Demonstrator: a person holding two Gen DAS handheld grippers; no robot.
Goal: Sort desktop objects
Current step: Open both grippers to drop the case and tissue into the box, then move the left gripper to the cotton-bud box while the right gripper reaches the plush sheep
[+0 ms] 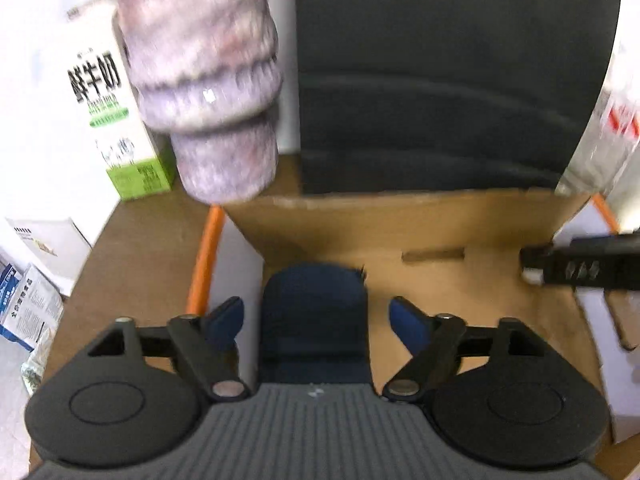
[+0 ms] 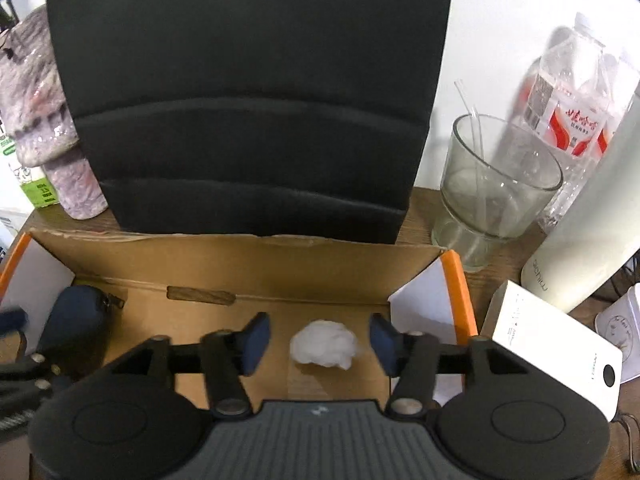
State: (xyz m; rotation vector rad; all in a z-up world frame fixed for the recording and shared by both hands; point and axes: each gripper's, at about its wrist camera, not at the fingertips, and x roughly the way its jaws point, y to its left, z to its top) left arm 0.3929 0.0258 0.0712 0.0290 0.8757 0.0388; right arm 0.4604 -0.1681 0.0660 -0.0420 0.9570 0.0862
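An open cardboard box [image 1: 400, 224] [image 2: 248, 252] with orange-edged flaps sits on the wooden desk. In the left wrist view my left gripper [image 1: 316, 320] is open, its blue pads either side of a dark blue zip pouch [image 1: 314, 320] lying in the box's left part. In the right wrist view my right gripper [image 2: 318, 340] is open around a crumpled white tissue ball [image 2: 324, 344] on the box floor. The pouch [image 2: 76, 324] and the left gripper's fingers [image 2: 12, 320] show at the left there. The right gripper's arm [image 1: 580, 266] shows at the right in the left wrist view.
A black monitor stand [image 2: 248, 100] rises behind the box. A purple marbled vase [image 1: 204, 80] and a milk carton [image 1: 100, 92] stand at the left. At the right are a glass with straws [image 2: 492, 192], a water bottle [image 2: 568, 92], a white flask [image 2: 592, 208] and a white box [image 2: 552, 348].
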